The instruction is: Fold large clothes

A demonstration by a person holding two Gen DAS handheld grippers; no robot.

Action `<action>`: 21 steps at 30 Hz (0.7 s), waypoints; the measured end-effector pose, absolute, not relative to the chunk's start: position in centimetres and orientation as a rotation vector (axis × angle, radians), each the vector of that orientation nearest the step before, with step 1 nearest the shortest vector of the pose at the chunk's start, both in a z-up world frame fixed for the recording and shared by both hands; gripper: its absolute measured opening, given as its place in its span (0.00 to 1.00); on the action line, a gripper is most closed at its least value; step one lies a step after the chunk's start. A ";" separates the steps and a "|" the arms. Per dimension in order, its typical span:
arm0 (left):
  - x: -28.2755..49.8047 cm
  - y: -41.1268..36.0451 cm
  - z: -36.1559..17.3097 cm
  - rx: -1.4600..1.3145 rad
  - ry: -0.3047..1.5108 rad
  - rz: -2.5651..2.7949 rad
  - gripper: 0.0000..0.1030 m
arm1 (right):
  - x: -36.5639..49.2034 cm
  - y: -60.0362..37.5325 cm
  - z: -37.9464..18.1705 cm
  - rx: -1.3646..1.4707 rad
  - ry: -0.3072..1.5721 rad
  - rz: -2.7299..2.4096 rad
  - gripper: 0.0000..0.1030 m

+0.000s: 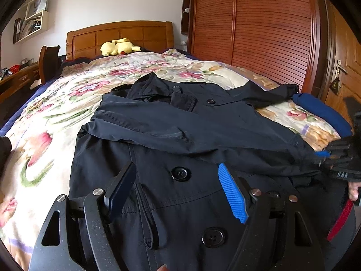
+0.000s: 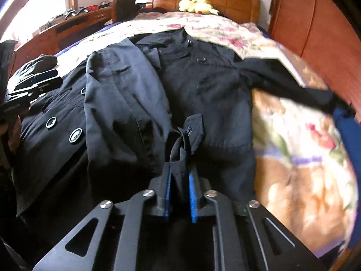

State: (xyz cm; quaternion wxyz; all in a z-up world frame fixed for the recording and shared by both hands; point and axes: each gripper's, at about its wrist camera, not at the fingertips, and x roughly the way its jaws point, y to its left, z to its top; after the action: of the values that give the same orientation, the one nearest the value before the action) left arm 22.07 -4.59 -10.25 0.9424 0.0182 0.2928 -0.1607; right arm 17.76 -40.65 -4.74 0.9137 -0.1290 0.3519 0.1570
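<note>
Coat (image 2: 203,94) lies lengthwise ahead of both tongs on the bed (image 2: 293,158) — right tongs (image 2: 180,194) clamped on its cuff tab, nearer the sleeve; left tongs (image 1: 178,194) gape empty above the buttons.

Bedroom. Bed (image 1: 40,122) with floral cover and wooden headboard (image 1: 119,36); yellow plush toy (image 1: 118,47) at its head. Slatted wooden wardrobe (image 1: 259,27) along one side, panelled door (image 1: 345,52) beyond. Wooden desk (image 2: 67,24) and chair (image 1: 48,61) opposite. White walls, wall shelves (image 1: 33,15). Bright daylight from window (image 2: 33,6).
</note>
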 end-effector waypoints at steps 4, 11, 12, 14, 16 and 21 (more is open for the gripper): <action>22.0 -4.4 -10.3 0.034 0.590 -0.324 0.74 | 18.0 -41.9 -2.4 -0.286 0.624 0.187 0.10; 22.0 -4.1 -10.4 0.015 0.593 -0.325 0.74 | 19.6 -41.9 -2.5 -0.275 0.647 0.133 0.23; 22.0 -4.0 -10.4 0.015 0.594 -0.325 0.74 | 19.8 -41.8 -2.4 -0.267 0.641 0.136 0.25; 22.0 -4.0 -10.4 0.016 0.594 -0.325 0.74 | 19.9 -41.9 -2.1 -0.244 0.626 0.140 0.33; 22.0 -4.0 -10.4 0.018 0.594 -0.324 0.74 | 20.0 -42.0 -1.8 -0.223 0.616 0.152 0.41; 22.0 -4.0 -10.4 0.014 0.594 -0.325 0.74 | 20.4 -41.4 -2.2 -0.195 0.627 0.205 0.44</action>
State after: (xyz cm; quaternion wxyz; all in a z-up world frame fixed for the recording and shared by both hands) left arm 22.01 -4.02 -10.36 0.9432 0.0070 0.2915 -0.1592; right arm 20.37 -41.41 -2.15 0.9415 -0.0957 0.3072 0.1005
